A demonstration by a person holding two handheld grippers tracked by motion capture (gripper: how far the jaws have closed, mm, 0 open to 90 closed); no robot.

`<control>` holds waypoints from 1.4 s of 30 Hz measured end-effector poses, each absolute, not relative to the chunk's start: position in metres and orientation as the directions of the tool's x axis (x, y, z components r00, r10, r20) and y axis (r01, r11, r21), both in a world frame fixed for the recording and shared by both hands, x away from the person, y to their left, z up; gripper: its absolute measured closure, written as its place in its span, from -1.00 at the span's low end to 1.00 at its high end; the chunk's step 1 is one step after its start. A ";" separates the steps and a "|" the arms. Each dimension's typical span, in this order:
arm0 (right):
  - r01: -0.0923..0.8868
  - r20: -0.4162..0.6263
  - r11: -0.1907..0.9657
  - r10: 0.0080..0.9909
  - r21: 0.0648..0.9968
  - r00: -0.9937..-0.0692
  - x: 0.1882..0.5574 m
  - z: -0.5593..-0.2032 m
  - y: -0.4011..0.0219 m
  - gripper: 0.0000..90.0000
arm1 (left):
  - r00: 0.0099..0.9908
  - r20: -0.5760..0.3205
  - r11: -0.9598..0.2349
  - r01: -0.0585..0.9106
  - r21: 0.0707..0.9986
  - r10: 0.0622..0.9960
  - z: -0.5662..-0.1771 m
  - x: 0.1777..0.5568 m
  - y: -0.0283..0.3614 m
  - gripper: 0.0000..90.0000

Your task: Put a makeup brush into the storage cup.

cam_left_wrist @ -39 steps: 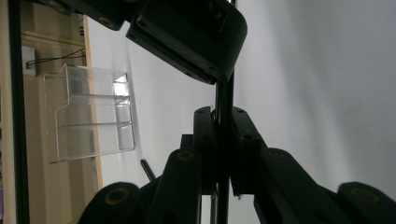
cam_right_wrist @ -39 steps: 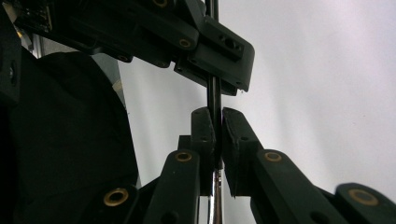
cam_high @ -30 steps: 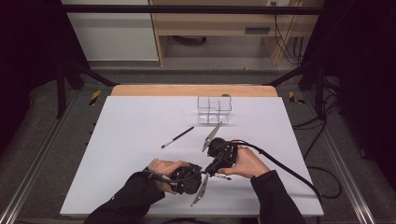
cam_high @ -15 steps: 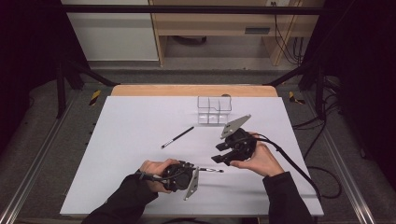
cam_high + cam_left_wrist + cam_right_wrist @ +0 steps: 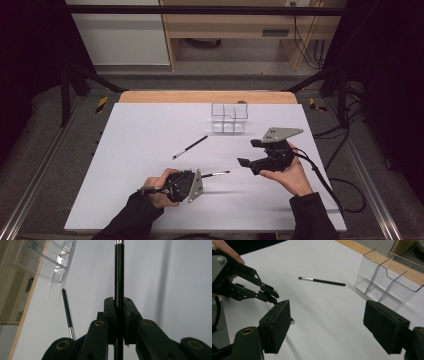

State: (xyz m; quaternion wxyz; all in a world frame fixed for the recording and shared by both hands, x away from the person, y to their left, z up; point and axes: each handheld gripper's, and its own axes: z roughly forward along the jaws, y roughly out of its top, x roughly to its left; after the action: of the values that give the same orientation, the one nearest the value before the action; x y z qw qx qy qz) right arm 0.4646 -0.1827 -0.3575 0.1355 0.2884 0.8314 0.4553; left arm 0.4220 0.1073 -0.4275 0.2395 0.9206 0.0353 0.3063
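Pinching one brush (image 5: 216,174), the left gripper (image 5: 196,184) should carry it to the clear organizer (image 5: 229,118); the right gripper (image 5: 248,154), jaws just spreading, holds nothing.

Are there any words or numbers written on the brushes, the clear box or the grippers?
None: no words or numbers can be read.
The held brush, the loose brush and the clear box look plain.
The yellow and black floor marks are stripes, not letters.
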 end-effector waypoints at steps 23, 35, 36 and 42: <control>0.393 0.204 0.159 0.649 0.906 -0.733 0.449 -0.386 -0.187 -0.78 | 0.768 0.218 -0.584 0.237 0.777 0.602 -0.414 0.429 0.132 0.85; 0.449 0.364 0.004 0.580 0.893 -0.729 0.452 -0.394 -0.171 -0.67 | 0.725 0.173 -0.510 0.275 0.815 0.666 -0.414 0.422 0.127 0.85; 0.452 0.372 -0.005 0.576 0.892 -0.728 0.451 -0.394 -0.170 -0.65 | 0.716 0.152 -0.484 0.284 0.828 0.681 -0.414 0.421 0.125 0.85; 0.462 0.394 -0.016 0.550 0.887 -0.736 0.452 -0.396 -0.163 -0.52 | 0.705 0.119 -0.454 0.310 0.835 0.699 -0.414 0.419 0.118 0.85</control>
State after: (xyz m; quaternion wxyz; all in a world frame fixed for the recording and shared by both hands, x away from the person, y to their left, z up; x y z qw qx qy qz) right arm 0.4520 -0.1634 -0.3957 0.0358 0.3613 0.7006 0.6142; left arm 0.4191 0.1182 -0.4137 0.4223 0.8210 0.3074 0.2304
